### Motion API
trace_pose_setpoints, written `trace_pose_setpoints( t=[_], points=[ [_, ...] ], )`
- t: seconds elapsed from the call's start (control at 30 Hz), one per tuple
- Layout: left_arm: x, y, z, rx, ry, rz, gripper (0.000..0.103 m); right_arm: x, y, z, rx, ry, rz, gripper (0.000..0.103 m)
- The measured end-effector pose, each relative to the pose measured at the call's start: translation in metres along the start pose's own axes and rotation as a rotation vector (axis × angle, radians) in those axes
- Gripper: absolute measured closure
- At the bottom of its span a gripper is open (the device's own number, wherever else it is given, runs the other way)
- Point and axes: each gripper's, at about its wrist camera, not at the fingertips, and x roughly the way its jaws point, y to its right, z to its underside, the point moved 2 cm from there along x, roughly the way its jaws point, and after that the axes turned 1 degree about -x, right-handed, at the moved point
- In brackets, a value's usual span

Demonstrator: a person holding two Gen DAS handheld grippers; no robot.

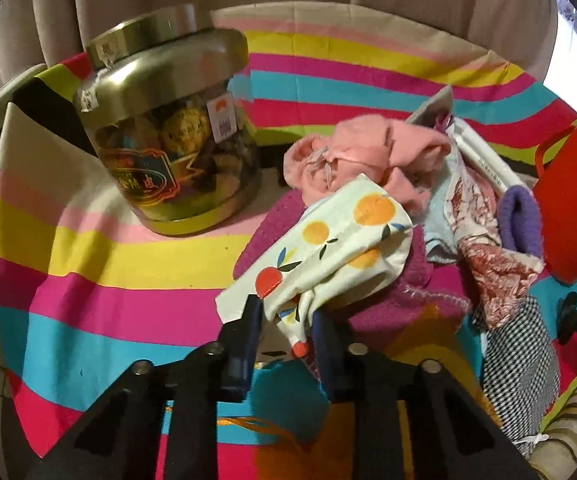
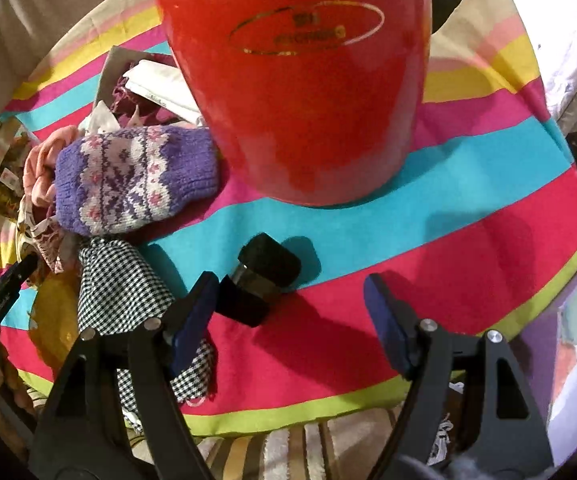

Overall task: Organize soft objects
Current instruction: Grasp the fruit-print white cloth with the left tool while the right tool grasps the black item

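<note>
A white cloth printed with oranges point(image 1: 344, 244) lies on a pile of soft things on the striped tablecloth point(image 1: 108, 264). My left gripper point(image 1: 286, 320) is shut on its near end. In the pile are a pink garment point(image 1: 368, 152), a magenta towel point(image 1: 412, 296), a red-and-white floral cloth point(image 1: 492, 268), a purple knitted mitten point(image 2: 136, 176) and a black-and-white checked cloth point(image 2: 120, 284). My right gripper point(image 2: 288, 304) stands open above the tablecloth point(image 2: 448, 248), holding nothing. Its left finger hangs over the checked cloth.
A glass jar with a metal lid point(image 1: 164, 140) stands left of the pile. A big red jug point(image 2: 300, 80) stands right of it, close behind the mitten. A small black cylinder point(image 2: 264, 280) lies by my right gripper's left finger. Curtains hang behind.
</note>
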Motion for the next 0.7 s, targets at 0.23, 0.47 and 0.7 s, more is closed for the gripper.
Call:
trace_pose_setpoints(
  t=[0.23,0.47,0.7],
  points=[
    [-0.042,0.003,0.007,-0.016,0.121,0.014,0.080,-0.003,0.015,0.005,0.053,0.010,-0.119,0.027],
    [-0.068,0.005,0.012,-0.035,0.182,0.049,0.080,-0.005,0.011,0.005,0.022,0.006,-0.097,0.027],
    [-0.072,0.015,0.012,-0.028,0.208,0.085,0.080,0.004,-0.015,-0.003,-0.036,-0.006,-0.075,0.029]
  ],
)
